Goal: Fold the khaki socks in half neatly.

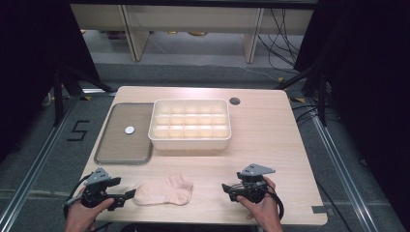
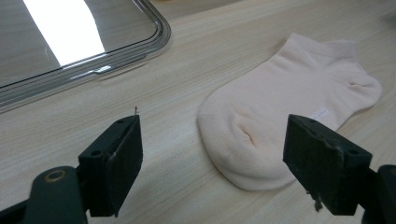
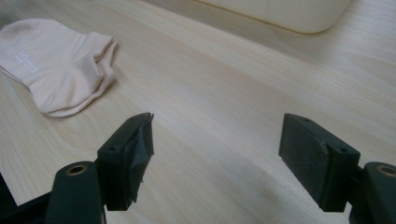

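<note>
Both grippers sat at my near table edge: left gripper (image 2: 212, 163) jaws spread, sock (image 2: 285, 112) just ahead between them, untouched; right gripper (image 3: 215, 158) spread over bare table (image 3: 224, 93).

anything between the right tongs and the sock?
Nothing. Bare wooden table separates the open right tongs from the sock, as the right gripper view shows; the high view agrees.

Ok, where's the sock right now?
The sock lies flat near the table's front edge in the high view, left of centre, just ahead of the open left gripper.
</note>
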{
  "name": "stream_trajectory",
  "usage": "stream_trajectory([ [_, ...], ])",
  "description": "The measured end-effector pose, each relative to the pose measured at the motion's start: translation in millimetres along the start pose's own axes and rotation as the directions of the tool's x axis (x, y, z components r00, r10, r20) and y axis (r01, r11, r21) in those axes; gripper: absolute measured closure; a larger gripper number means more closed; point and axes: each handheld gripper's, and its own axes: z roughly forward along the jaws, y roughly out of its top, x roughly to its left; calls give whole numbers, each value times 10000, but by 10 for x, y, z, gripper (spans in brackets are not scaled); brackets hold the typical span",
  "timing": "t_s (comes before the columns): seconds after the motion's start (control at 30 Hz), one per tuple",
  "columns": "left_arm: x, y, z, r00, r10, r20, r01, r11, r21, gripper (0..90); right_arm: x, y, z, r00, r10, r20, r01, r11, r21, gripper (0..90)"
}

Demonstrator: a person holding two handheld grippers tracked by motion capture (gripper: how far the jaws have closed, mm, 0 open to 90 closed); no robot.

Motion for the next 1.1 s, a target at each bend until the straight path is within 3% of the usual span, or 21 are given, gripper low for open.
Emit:
stream_trajectory([
  [0.03,-25,-8,24,9994,-352,-38,350,9986,-391,194,4,5,6,10000,-47,-24,47,10000,-25,290],
  [0.27,-14,-4,21,9993,-366,-5,366,9990,-246,193,83,62,36,9996,-248,-134,248,9997,16,300],
  [0.33,-12,-6,21,9994,-359,-15,358,9991,-237,193,94,71,51,9993,-241,-269,242,9997,40,302],
  [0.37,11,-3,3,10000,-68,-30,68,10000,21,194,108,84,59,9992,-352,-203,354,9993,85,302],
  [0.4,14,-2,-1,10000,-38,-27,38,10000,46,193,134,94,76,9994,-276,-215,276,9996,25,303],
  [0.77,16,2,-7,10000,20,-52,-20,10000,92,193,322,283,261,9915,-1083,-718,1099,9938,188,332],
  [0.8,18,-3,0,10000,27,-42,-27,10000,-1,193,365,302,283,9924,-931,-803,955,9951,265,339],
  [0.93,22,0,-7,10000,9,-67,-8,9999,121,193,483,374,413,9835,-1398,-1145,1455,9884,429,360],
  [1.1,18,0,-7,10000,62,-58,-61,9999,112,193,636,438,571,9730,-1939,-1250,2014,9782,502,412],
])
